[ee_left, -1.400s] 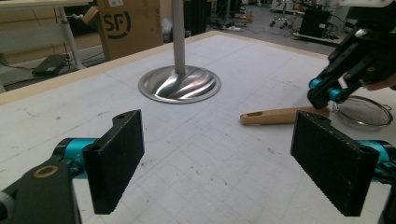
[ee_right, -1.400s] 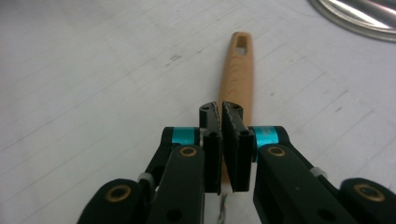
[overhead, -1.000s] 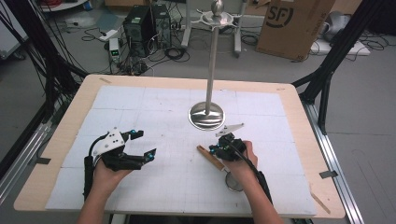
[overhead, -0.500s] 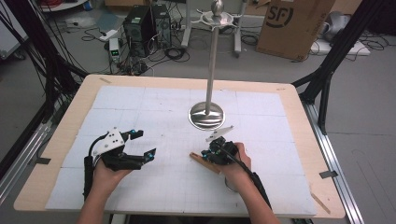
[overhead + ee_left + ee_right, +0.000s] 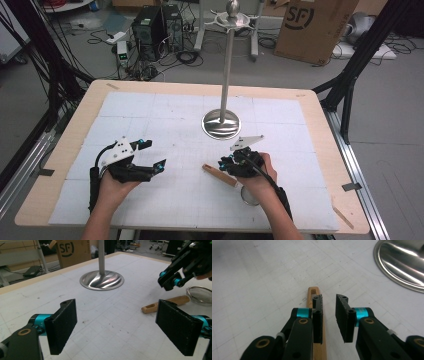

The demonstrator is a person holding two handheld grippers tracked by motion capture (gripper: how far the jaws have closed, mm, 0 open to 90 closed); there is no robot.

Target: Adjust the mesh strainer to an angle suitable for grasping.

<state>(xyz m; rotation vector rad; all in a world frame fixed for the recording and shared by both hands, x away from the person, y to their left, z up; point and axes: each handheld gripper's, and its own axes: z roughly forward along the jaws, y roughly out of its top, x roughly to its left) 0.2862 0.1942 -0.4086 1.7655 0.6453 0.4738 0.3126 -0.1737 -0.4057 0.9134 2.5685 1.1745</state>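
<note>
Black jaws, cyan pivots, brass screws

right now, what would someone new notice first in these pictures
The tall metal stand with its shiny round base rises mid-table. Nearer the person, the right gripper hovers part-open over a wooden handle whose round strainer end lies by the wrist. The left gripper waits wide open at left.

Stand base point(image 5: 221, 124): on surface point(image 5: 150, 115), centre, far side.
Strainer handle point(image 5: 219, 174): before the base, on surface.
Right gripper point(image 5: 226, 164): over the handle.
Left gripper point(image 5: 150, 161): left of handle, well apart.
</note>
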